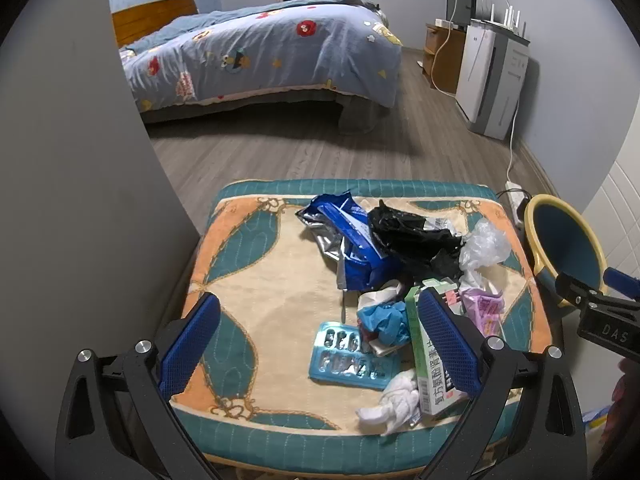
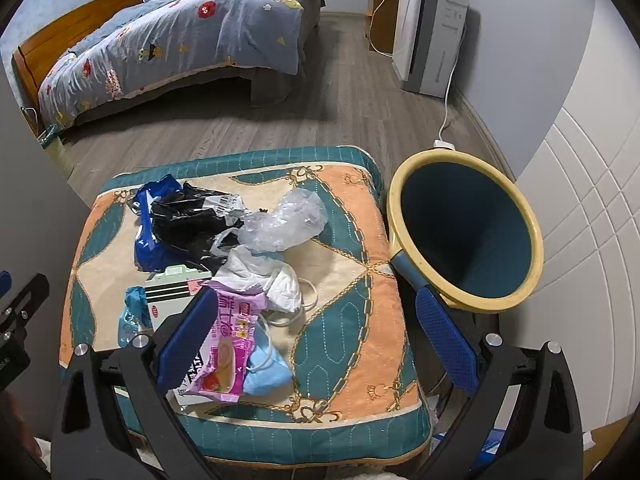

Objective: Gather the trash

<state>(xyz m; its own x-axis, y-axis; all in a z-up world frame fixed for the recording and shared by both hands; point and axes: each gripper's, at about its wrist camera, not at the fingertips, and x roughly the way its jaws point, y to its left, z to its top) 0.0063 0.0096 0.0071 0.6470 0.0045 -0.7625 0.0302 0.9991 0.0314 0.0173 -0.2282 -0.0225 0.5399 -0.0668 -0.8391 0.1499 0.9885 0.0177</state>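
Left wrist view shows the left gripper (image 1: 320,344) with its fingers spread wide and nothing pressed between them, above a quilted cushion (image 1: 256,280) patterned in teal, orange and cream. Legible writing is scarce: "DAS" in pale letters on the black body of the right gripper (image 1: 608,334) at the right edge of the frame, and Chinese characters down the side of one green-and-white medicine box (image 1: 425,364). The trash sits heaped on the right half of the cushion: one pale blue blister pack (image 1: 348,358), one blue foil wrapper (image 1: 354,240), one black plastic bag (image 1: 412,236), one crumpled clear plastic bag (image 1: 486,246), one white tissue wad (image 1: 394,400).

Right wrist view adds one pink snack packet (image 2: 230,344) printed with Chinese characters, lying by the left finger of the right gripper (image 2: 320,344), whose fingers likewise stand wide and empty. One blue bin with a yellow rim (image 2: 466,232) stands just beside the cushion, centre right.
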